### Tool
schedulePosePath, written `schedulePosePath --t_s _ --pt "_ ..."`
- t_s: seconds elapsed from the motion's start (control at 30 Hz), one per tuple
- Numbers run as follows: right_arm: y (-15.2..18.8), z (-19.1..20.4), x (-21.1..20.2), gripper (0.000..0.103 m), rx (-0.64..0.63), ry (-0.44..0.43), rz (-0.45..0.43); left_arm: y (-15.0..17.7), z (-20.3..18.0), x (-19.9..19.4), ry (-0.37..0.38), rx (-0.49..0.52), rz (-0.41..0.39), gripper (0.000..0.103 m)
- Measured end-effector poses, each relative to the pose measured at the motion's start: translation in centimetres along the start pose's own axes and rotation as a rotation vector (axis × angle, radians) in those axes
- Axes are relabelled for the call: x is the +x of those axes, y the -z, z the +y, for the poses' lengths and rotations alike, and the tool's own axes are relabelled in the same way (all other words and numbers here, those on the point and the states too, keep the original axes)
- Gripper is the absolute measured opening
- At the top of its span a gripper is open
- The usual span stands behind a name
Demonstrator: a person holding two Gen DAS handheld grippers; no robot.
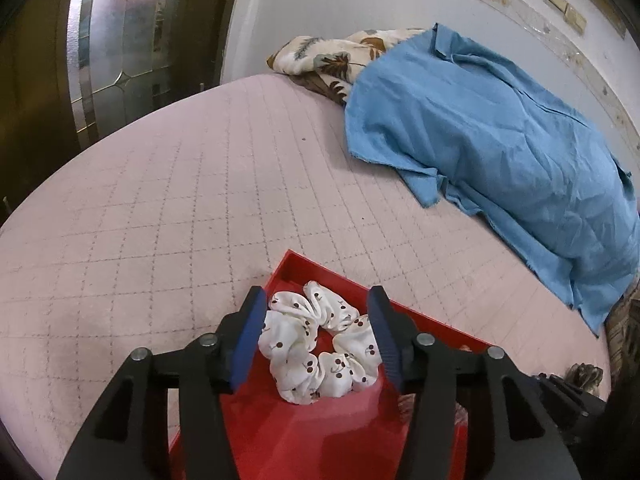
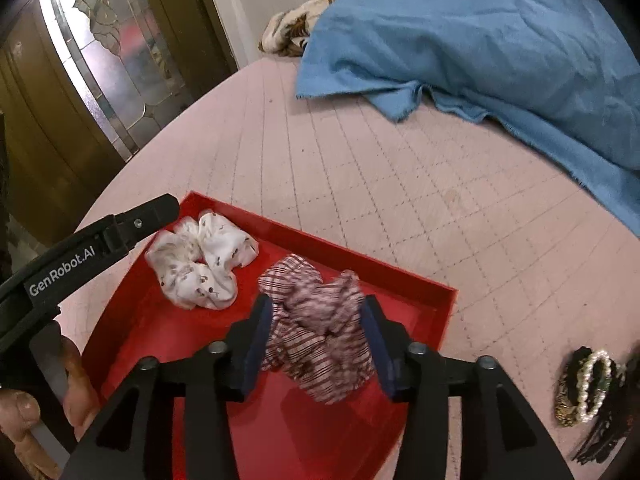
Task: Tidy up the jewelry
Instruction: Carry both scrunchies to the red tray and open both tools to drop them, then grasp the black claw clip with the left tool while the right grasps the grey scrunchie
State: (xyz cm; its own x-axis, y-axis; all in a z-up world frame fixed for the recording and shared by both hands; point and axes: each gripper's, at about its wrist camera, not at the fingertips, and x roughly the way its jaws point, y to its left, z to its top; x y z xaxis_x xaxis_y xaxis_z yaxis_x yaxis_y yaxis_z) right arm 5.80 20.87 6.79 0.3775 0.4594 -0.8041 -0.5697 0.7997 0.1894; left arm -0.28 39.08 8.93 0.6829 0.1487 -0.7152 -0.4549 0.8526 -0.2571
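Observation:
A red tray [image 1: 320, 432] [image 2: 404, 276] lies on a pink quilted bed. A white scrunchie with dark cherry print [image 1: 320, 344] [image 2: 200, 264] lies in the tray's far corner. My left gripper [image 1: 318, 336] is open, its blue pads on either side of the white scrunchie, just above it; its arm also shows in the right wrist view [image 2: 100, 240]. My right gripper [image 2: 318, 340] holds a maroon-and-white striped scrunchie [image 2: 316, 332] between its pads over the tray's middle.
A blue cloth [image 1: 500, 152] [image 2: 480, 40] covers the far right of the bed over a floral pillow [image 1: 328, 60]. A pearl bracelet with dark bands [image 2: 588, 388] lies on the bed right of the tray. A glass-panelled wooden door [image 1: 100, 40] stands at left.

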Motion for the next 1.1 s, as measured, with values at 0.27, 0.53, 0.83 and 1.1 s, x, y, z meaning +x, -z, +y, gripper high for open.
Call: schedulePosePath --t_s 0.27,0.53,0.83,1.1 --pt "1.5 -0.9 -3.8 0.056 0.029 -0.022 -0.037 0.8 -1.0 -1.5 -0.053 0.059 -0.020 0.054" --pt "6.3 -4.3 -9.2 0.056 0.082 -0.003 -0.053 3.5 -2.6 -4.6 -0.023 0.042 -0.073 0.057" --pt "14.5 -13.0 -17.0 0.064 0.169 0.154 -0.079 7.8 -8.6 -10.2 0.047 0.199 -0.103 0.062" --pt "19.9 -20.7 -21.2 0.064 0.323 0.230 -0.102 10.7 -16.6 -12.1 0.180 0.335 0.006 0.070"
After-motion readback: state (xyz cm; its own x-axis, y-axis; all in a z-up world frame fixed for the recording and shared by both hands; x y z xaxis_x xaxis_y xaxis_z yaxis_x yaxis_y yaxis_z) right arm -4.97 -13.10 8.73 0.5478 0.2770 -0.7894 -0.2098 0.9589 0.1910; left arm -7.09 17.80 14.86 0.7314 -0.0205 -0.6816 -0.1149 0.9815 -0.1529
